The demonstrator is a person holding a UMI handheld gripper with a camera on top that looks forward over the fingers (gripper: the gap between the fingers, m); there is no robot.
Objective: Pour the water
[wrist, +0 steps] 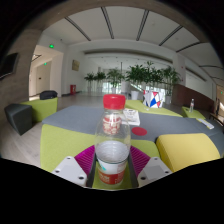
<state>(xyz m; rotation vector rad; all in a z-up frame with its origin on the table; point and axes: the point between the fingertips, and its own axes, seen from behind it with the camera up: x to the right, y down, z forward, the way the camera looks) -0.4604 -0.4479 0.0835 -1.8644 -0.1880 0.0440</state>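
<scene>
From where I sat, the gripper [112, 165] had its two fingers closed in on a clear plastic bottle [112, 140] with a red cap [114, 101], the magenta pads [86, 158] pressed to its sides low on the body, so I judged it held and upright, though I could not be sure how firm the squeeze was. The cap looked to be on the bottle, so I reckoned no pouring could happen until it came off; tilting as it stood would have given nothing, and a soft-walled bottle squeezed hard might have buckled or slipped between the pads. I saw no cup or glass to receive water, which left me unsure where the pour was meant to go. Beyond the bottle lay a small red round thing [139, 131] on the grey table [75, 120], perhaps a spare cap or lid, and just beside it a white booklet or paper [130, 117]; either could have been wetted by a careless tilt forward. Further behind the bottle stood a red, white and blue item [152, 98] I could not identify. To either side of the bottle were yellow-green seats [186, 150], close enough that a wide swing might have clipped them. Above and ahead of the bottle the room was open, with potted plants [140, 76] well beyond
</scene>
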